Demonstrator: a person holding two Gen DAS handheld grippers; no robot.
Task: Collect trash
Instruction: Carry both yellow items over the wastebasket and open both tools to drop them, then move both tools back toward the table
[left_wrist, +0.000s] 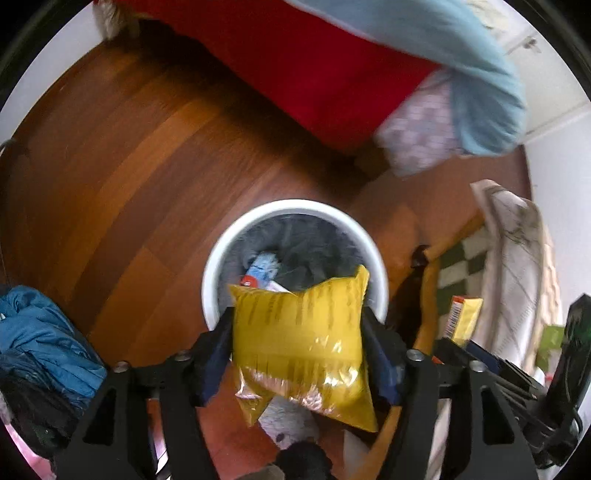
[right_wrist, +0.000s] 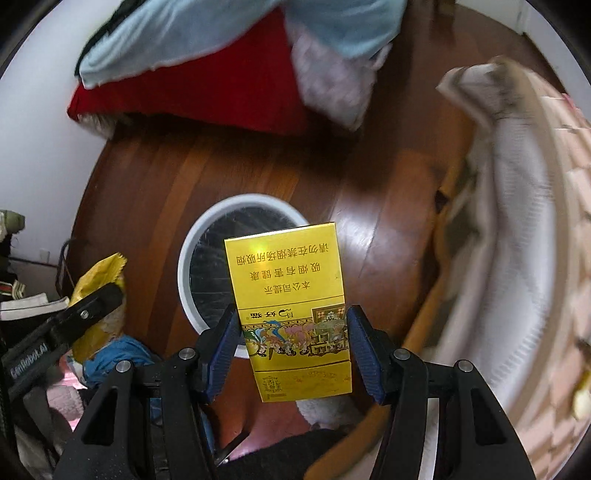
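1. Both views are blurred at the edges, so the cloth piled at the top is hard to read: a red blanket (left_wrist: 314, 66), a pale blue cloth (left_wrist: 461, 55) and a lilac checked piece (left_wrist: 421, 129) overlap one another, and their full shapes are cut off.
2. The bin (left_wrist: 221, 266) is round, with a smooth white rim and a dark crinkled liner. Its near side is hidden behind the yellow bag (left_wrist: 299, 332) in the left view and behind the yellow box (right_wrist: 291, 314) in the right view. Some blue and white wrappers (left_wrist: 262, 271) lie inside; what they are I cannot tell.
3. The left gripper (left_wrist: 297, 354) stands spread, with the yellow bag between its dark blue pads. The right pad seems to touch the bag's side, but whether the pads press on it I cannot tell. The bag is puffy, glossy plastic with a crimped edge and hangs above the near rim of the bin.
4. The right gripper (right_wrist: 291, 350) pinches the yellow box by its two narrow sides. The box is flat, stiff cardboard with printed characters and a coloured picture band, and it hangs over the bin's right part.
5. The floor (left_wrist: 129, 166) is of glossy brown wooden planks.
6. A crumpled blue jacket (left_wrist: 40, 332) lies at the left, partly cut off.
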